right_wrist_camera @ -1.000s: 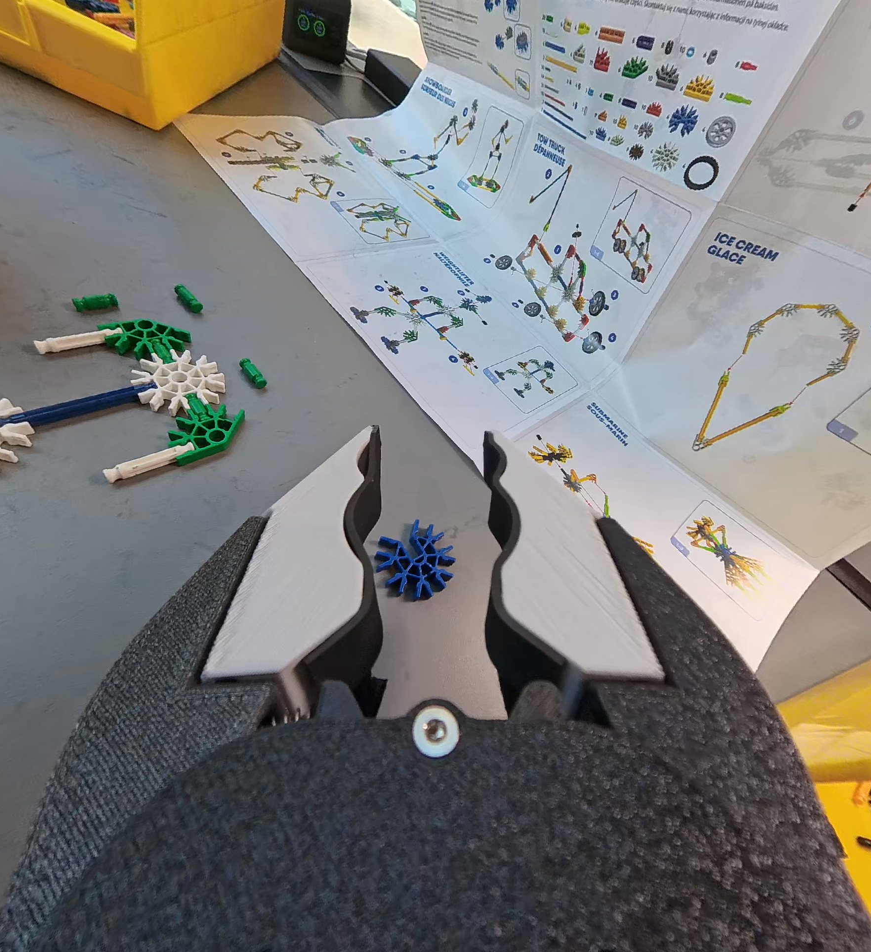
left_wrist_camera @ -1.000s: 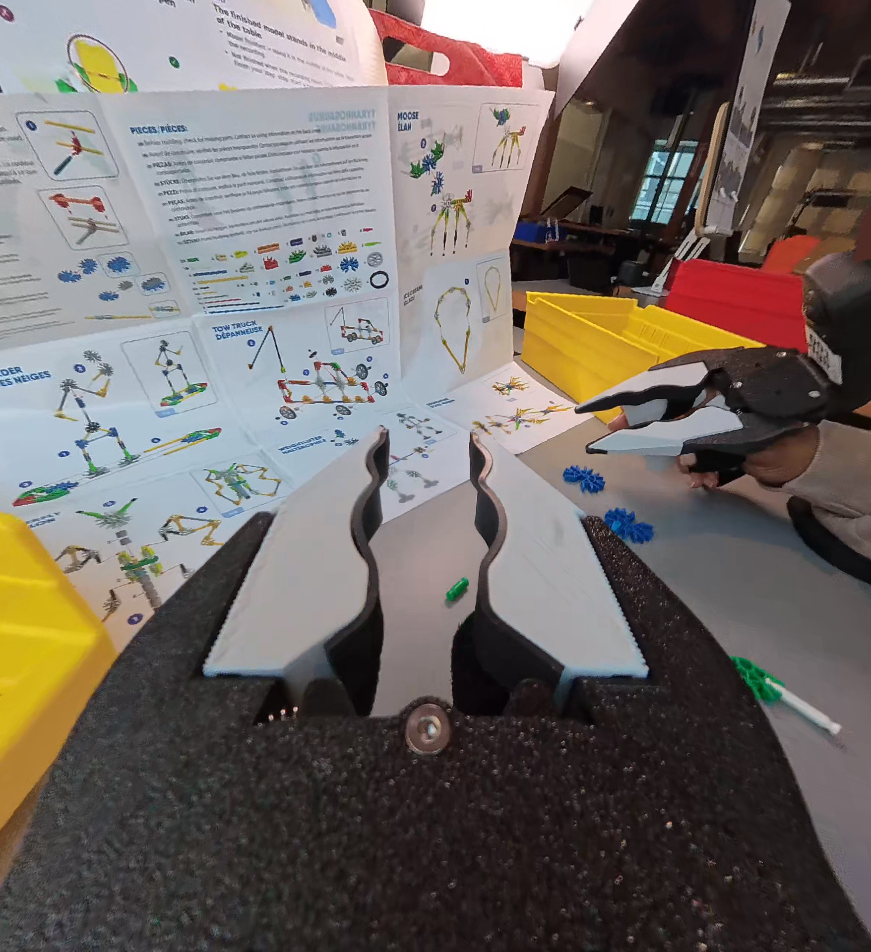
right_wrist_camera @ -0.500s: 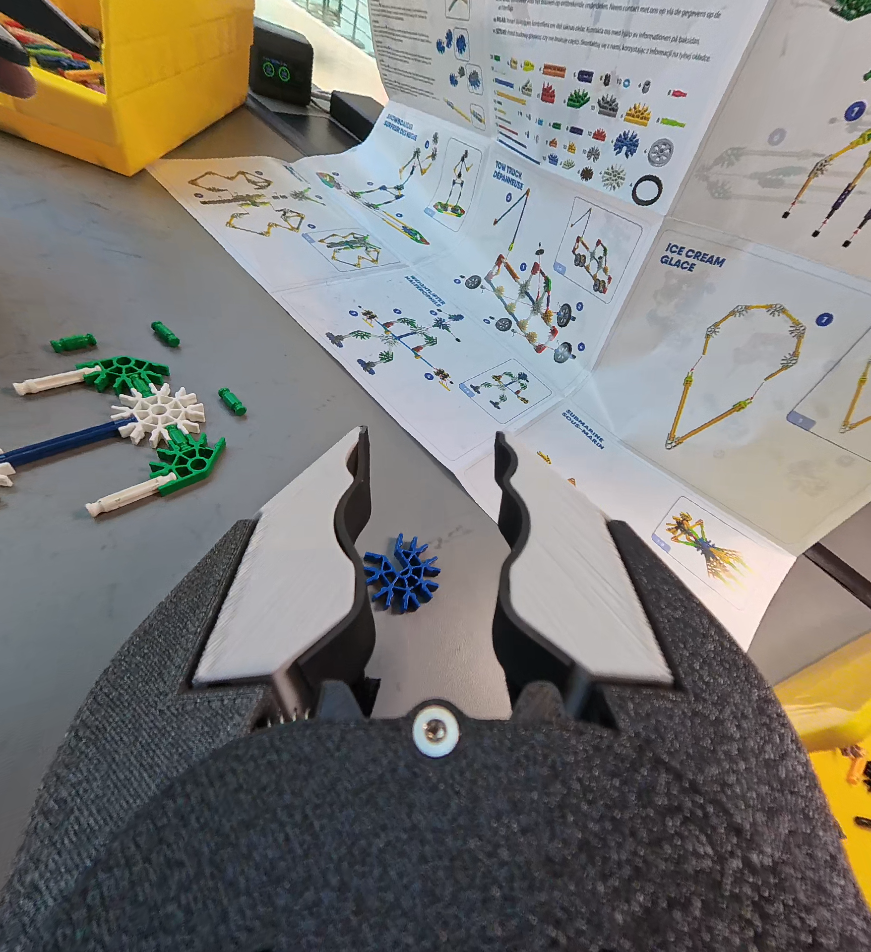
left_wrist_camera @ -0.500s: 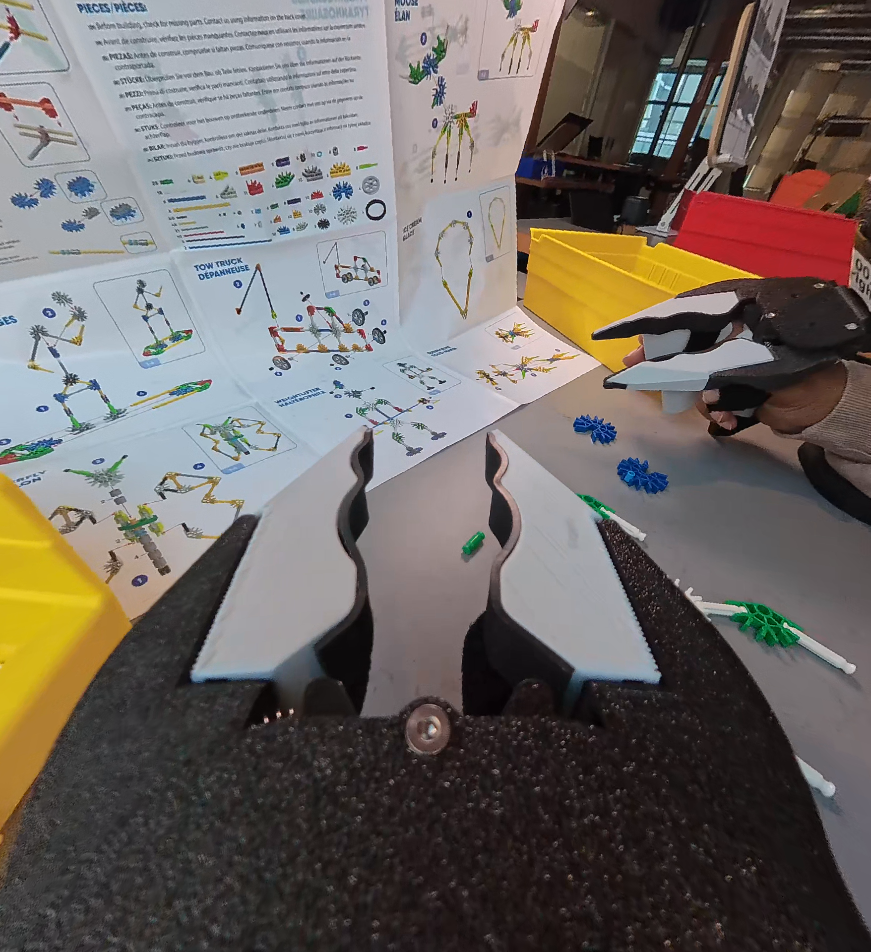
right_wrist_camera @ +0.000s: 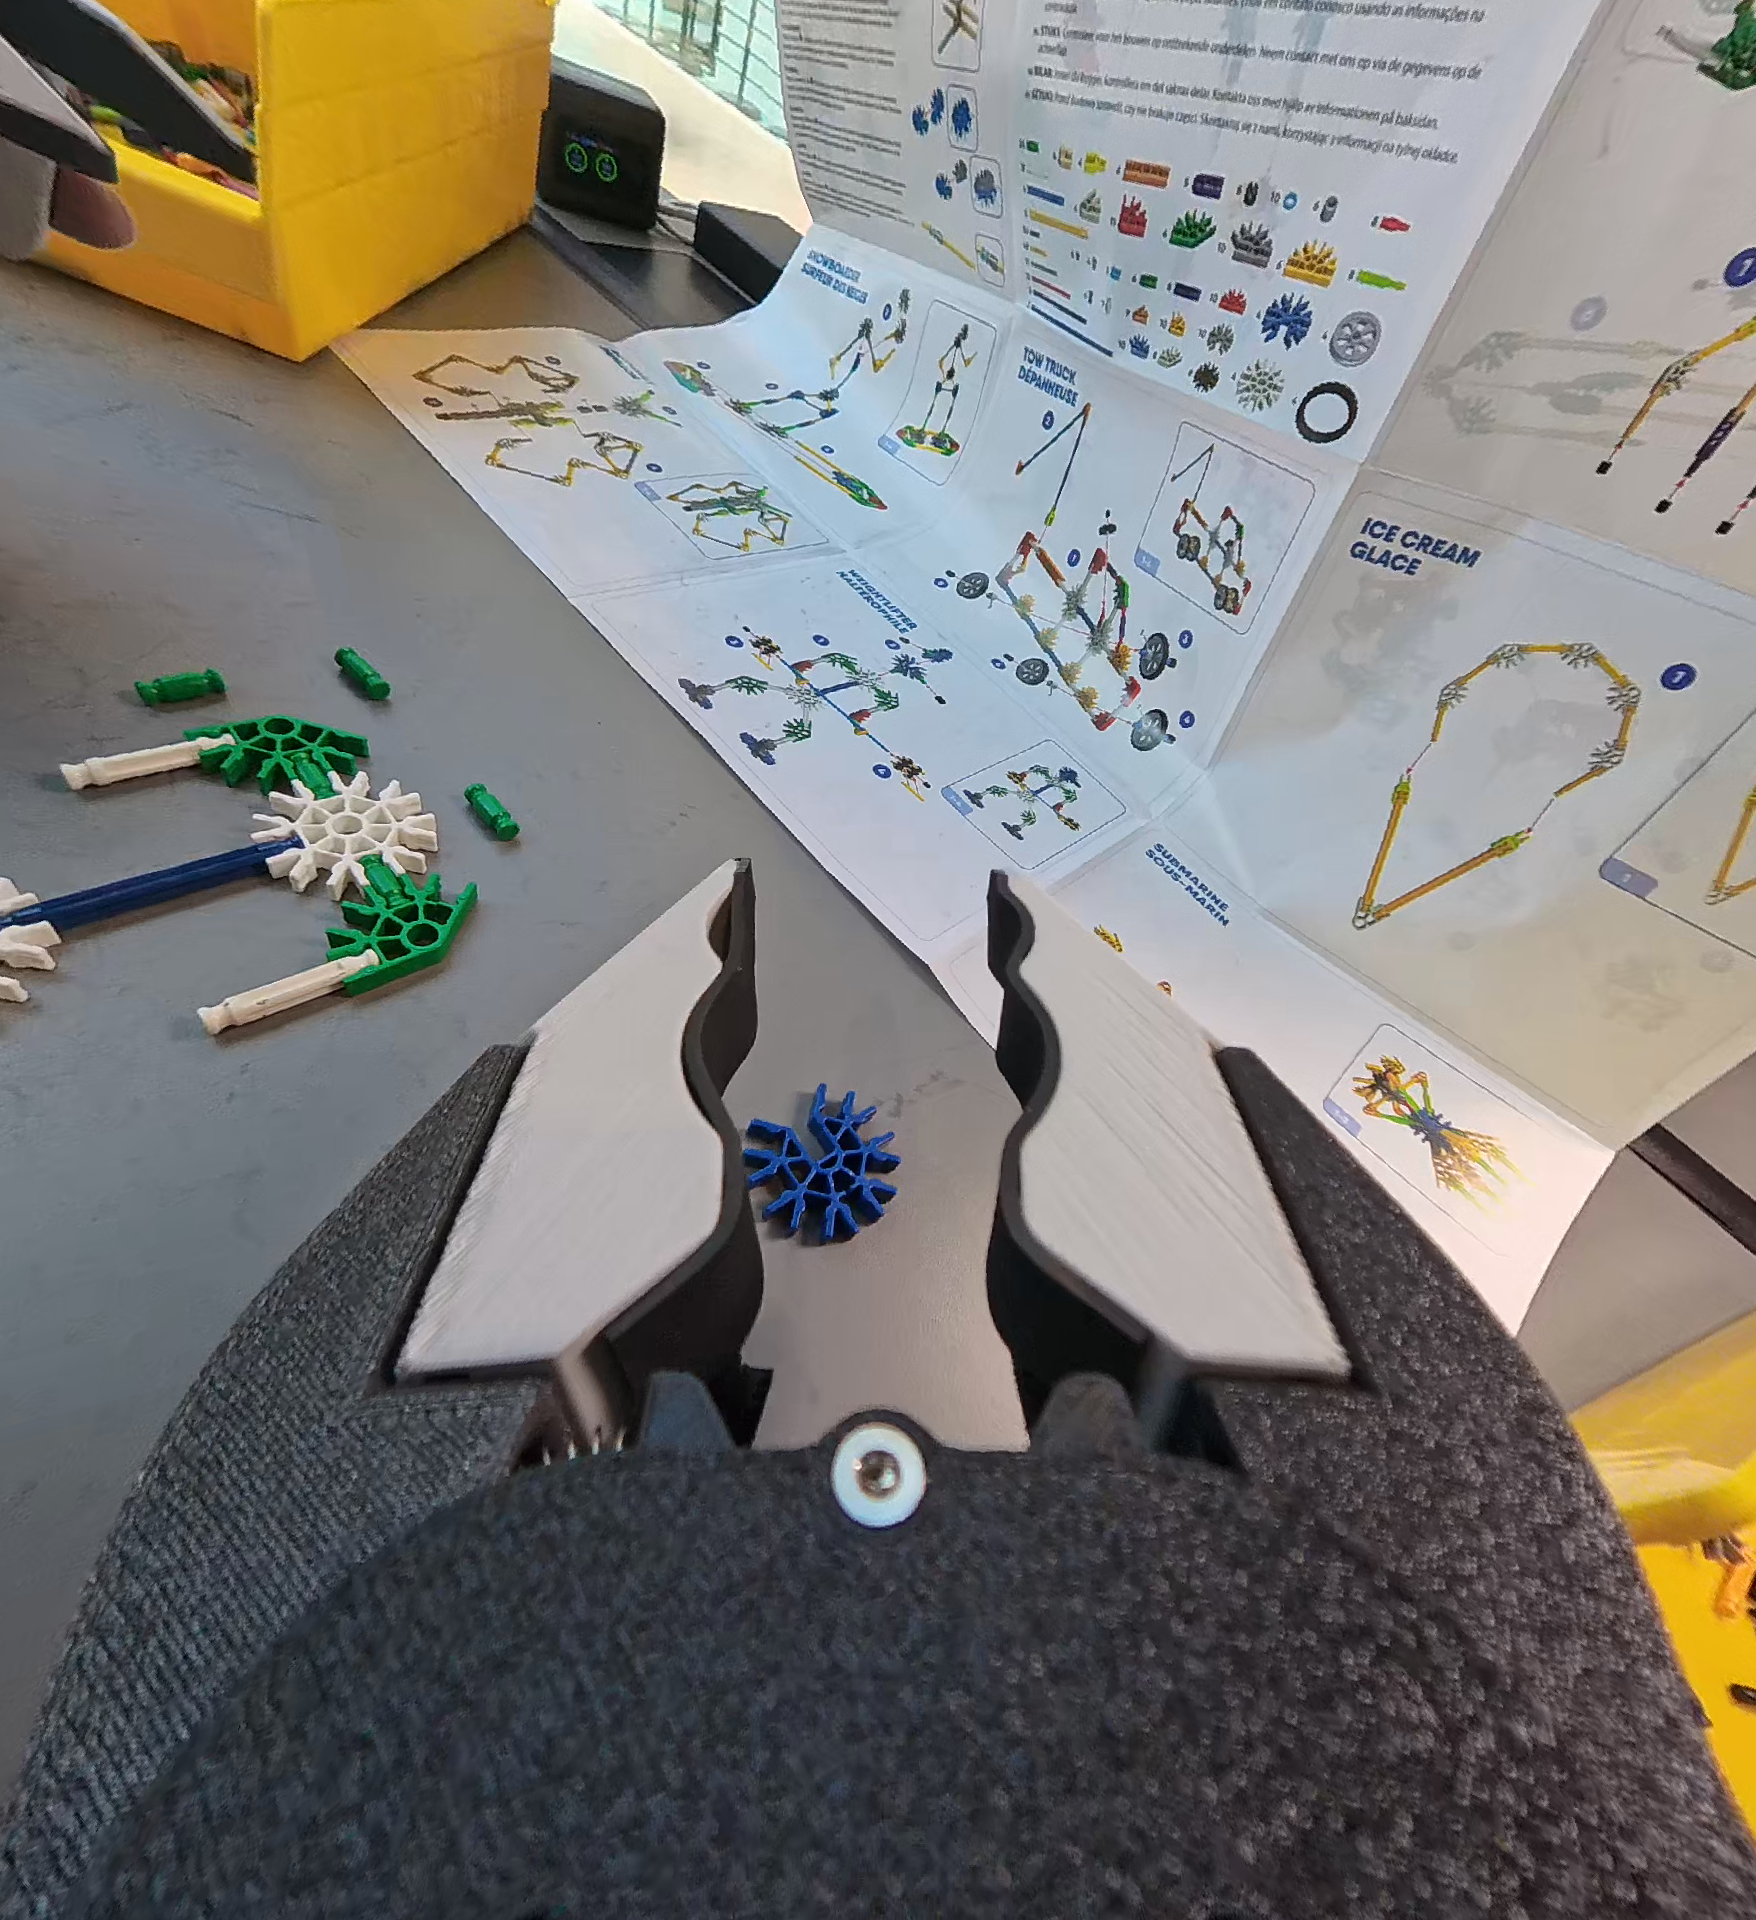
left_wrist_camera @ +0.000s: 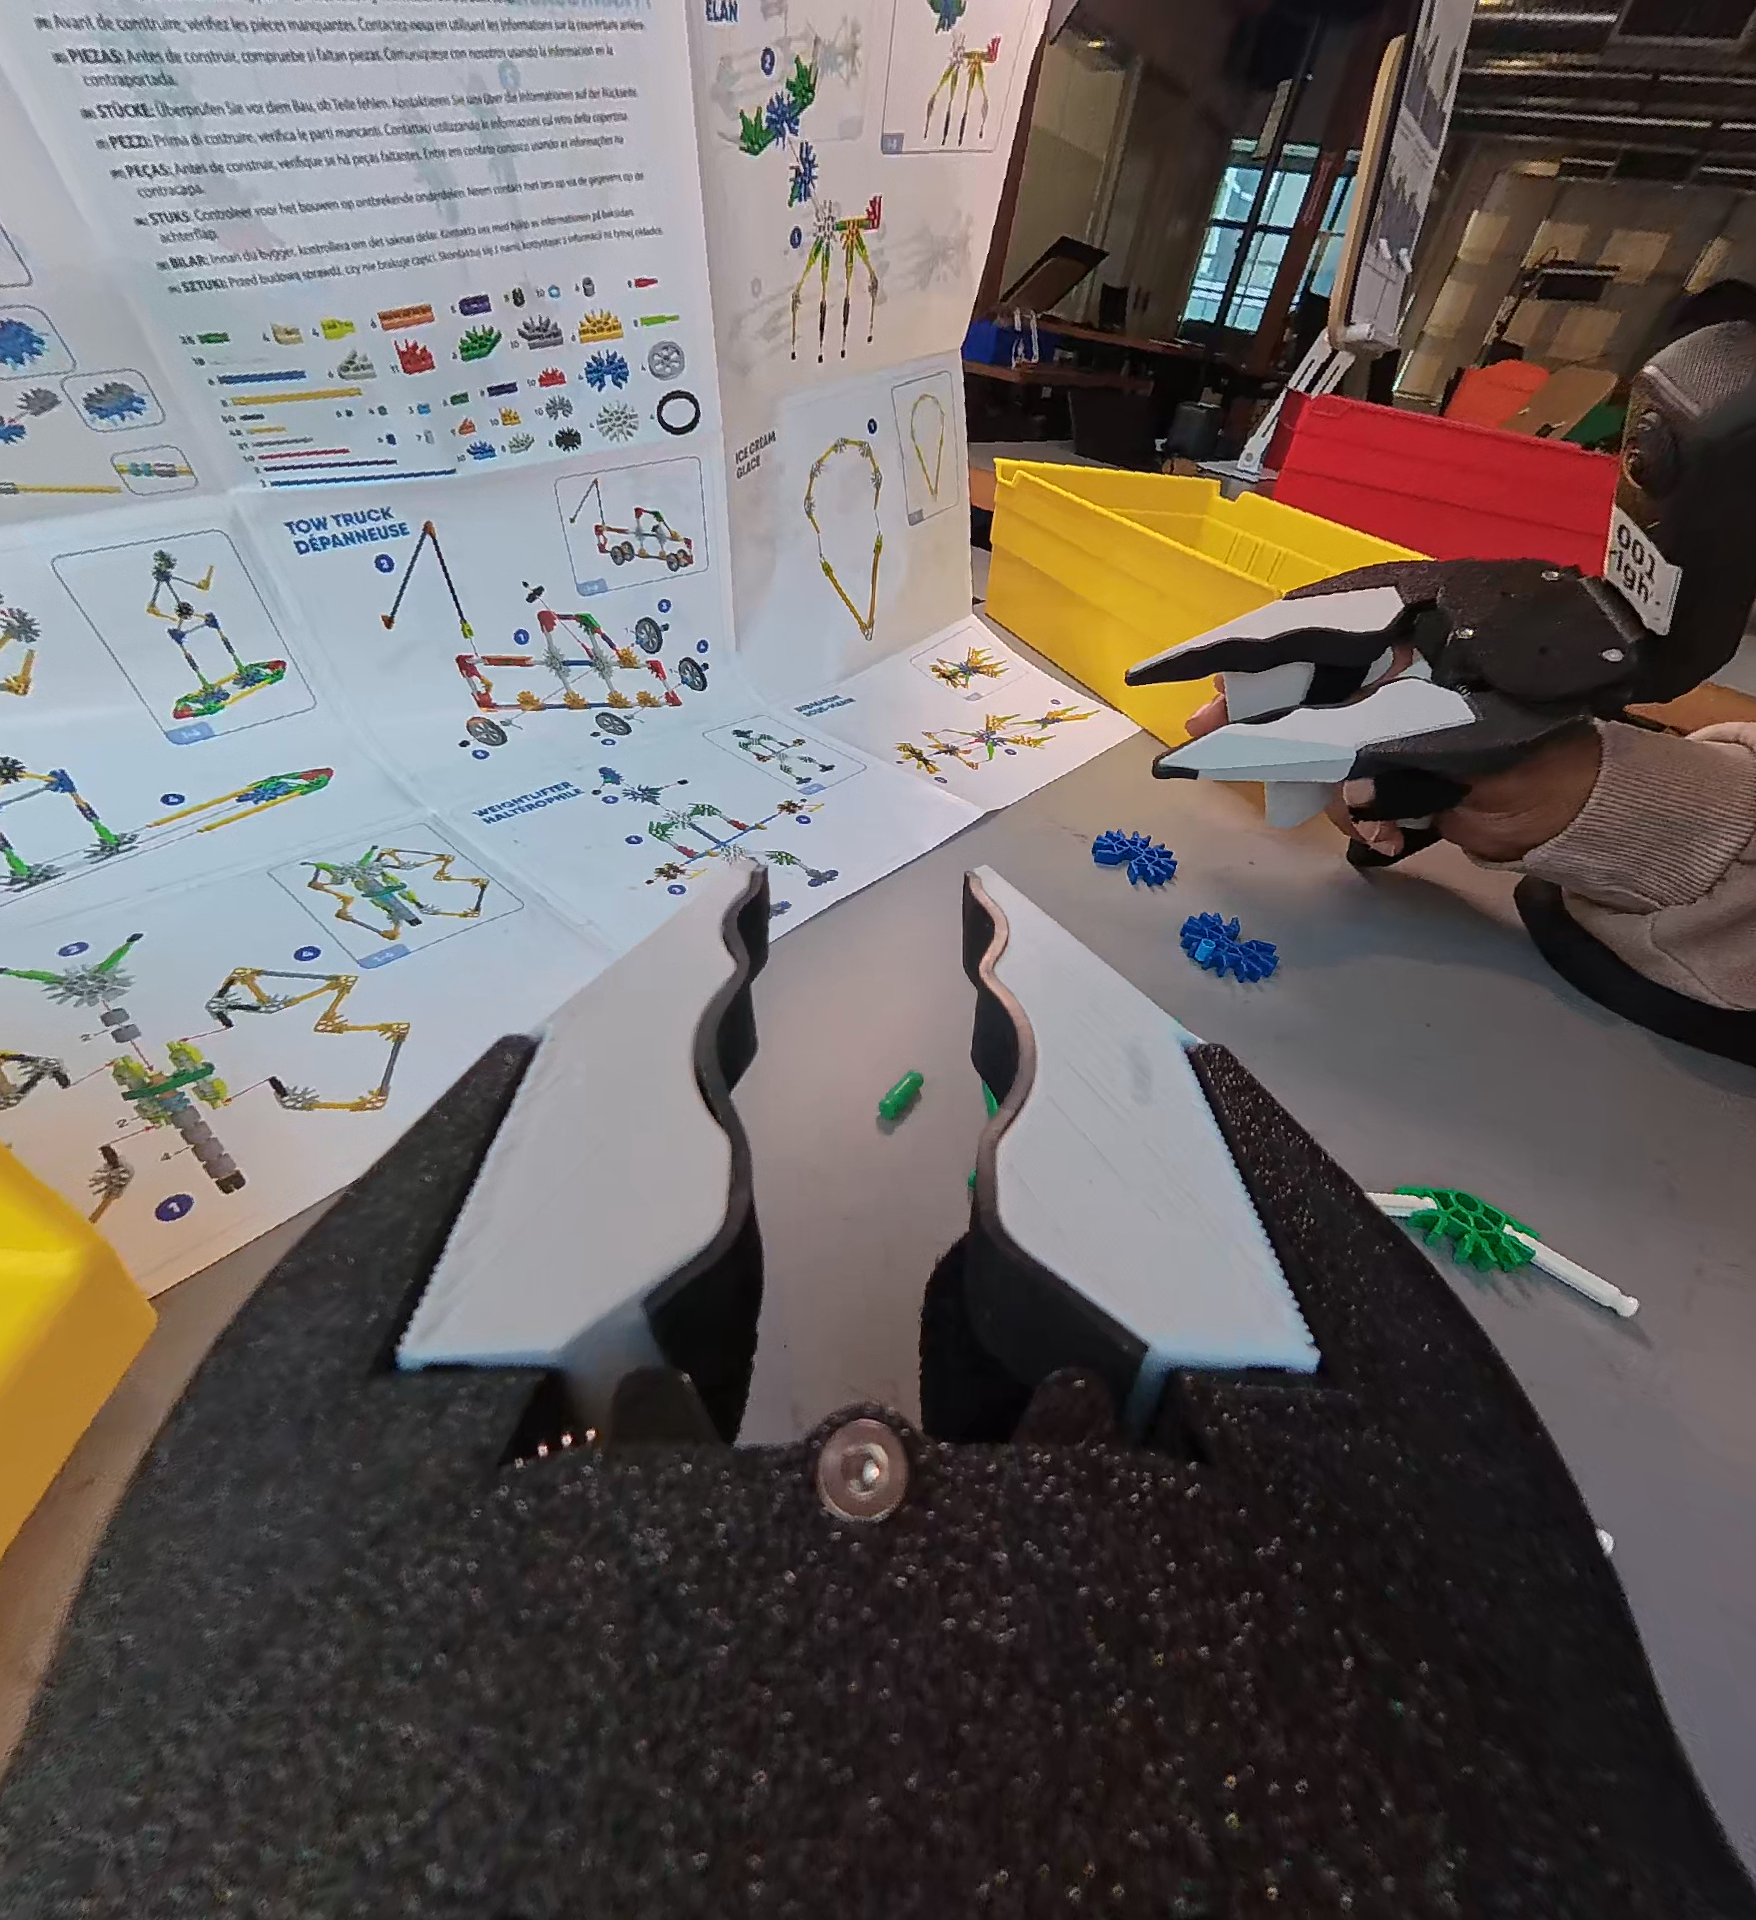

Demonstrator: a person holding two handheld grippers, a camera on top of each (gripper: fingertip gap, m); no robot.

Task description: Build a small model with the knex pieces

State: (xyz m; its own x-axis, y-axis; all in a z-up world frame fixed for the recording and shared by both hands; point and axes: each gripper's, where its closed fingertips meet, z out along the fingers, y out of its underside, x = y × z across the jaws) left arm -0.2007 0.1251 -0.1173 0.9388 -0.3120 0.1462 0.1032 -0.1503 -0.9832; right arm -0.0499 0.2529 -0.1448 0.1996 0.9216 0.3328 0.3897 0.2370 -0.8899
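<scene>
Table top was plain matte grey. Right gripper: light grey fingers with black inner pads, speckled black body; left gripper had the same colours. Snowflake connector was blue. Small rods were green, fan connectors green, snowflake hub white, long rod dark blue. Bin was yellow; far crate red. Instruction sheet was white with multicoloured diagrams.

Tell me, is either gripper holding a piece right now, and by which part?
Nothing is held. The left gripper is open over bare table, a green rod lying ahead. The right gripper is open above a blue connector, not touching it.
</scene>
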